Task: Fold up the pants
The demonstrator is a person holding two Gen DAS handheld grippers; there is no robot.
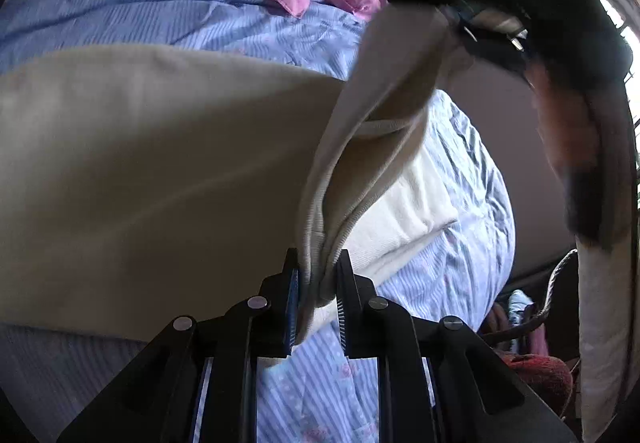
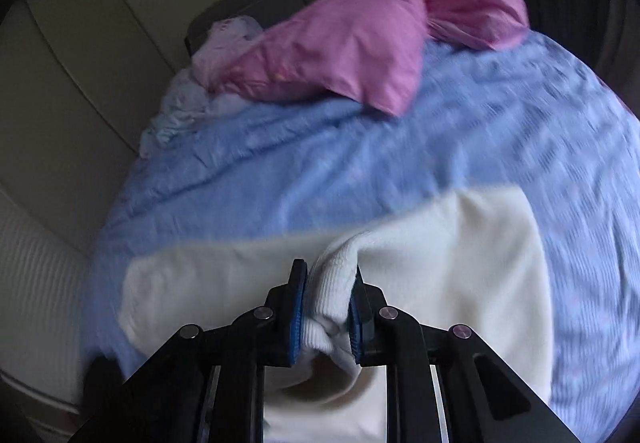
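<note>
Cream knitted pants (image 2: 460,267) lie spread across a bed covered by a blue striped quilt (image 2: 320,163), with two pink pillows (image 2: 340,55) at the quilt's far end. The left gripper (image 1: 318,283) has its jaws drawn narrow and clamped on the ribbed edge of the pants, lifting a band of the cloth above the quilt toward the other gripper, which shows only as a dark blur at the upper right of the left wrist view. The right gripper (image 2: 330,307) likewise has its jaws nearly together, pinching a bunched fold of the pants' ribbed edge just above the quilt.
</note>
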